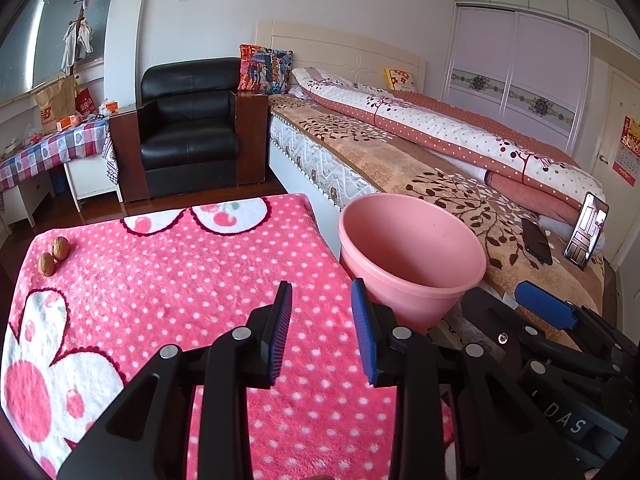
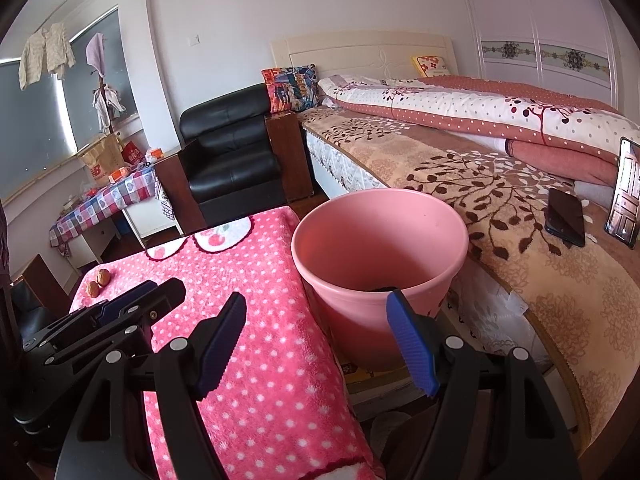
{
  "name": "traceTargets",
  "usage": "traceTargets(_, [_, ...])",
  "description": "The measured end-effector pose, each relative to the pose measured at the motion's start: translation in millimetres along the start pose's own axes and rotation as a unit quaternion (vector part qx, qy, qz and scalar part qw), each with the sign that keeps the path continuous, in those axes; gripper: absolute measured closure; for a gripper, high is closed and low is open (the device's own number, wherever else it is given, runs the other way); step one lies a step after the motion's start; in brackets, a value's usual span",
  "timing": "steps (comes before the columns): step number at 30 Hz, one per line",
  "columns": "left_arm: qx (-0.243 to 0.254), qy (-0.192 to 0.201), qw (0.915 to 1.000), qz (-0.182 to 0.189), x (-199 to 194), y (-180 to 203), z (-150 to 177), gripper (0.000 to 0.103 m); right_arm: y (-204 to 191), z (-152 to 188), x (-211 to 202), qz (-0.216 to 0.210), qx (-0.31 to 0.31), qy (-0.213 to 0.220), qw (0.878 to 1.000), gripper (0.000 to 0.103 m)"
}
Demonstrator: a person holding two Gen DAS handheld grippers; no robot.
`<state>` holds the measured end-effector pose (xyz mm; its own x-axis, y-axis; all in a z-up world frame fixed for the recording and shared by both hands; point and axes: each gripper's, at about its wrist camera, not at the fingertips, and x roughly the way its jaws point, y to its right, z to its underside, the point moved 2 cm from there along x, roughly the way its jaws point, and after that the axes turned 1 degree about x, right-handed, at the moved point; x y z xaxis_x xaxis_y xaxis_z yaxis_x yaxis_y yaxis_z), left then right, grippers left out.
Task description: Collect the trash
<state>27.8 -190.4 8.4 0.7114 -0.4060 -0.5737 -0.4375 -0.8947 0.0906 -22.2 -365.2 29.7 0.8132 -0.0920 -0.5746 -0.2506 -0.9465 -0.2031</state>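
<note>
Two walnuts lie at the far left corner of a table covered by a pink polka-dot blanket; they also show in the right wrist view. A pink plastic bucket stands between the table and the bed, with something dark at its bottom. My left gripper hovers open over the blanket's right part, nothing between its blue pads. My right gripper is open wider, straddling the table edge and the bucket's near rim, empty. Each gripper appears at the edge of the other's view.
A bed with folded quilts runs along the right; a black phone and a propped phone sit on it. A black leather armchair stands behind the table. A checked-cloth side table with bags is at the far left.
</note>
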Motion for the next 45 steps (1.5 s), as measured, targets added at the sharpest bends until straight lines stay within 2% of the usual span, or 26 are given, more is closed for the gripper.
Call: traceTargets(45, [0.002, -0.011, 0.9999, 0.0, 11.0, -0.1, 5.3, 0.072, 1.9, 1.9, 10.5, -0.007, 0.008, -0.006, 1.0, 0.031])
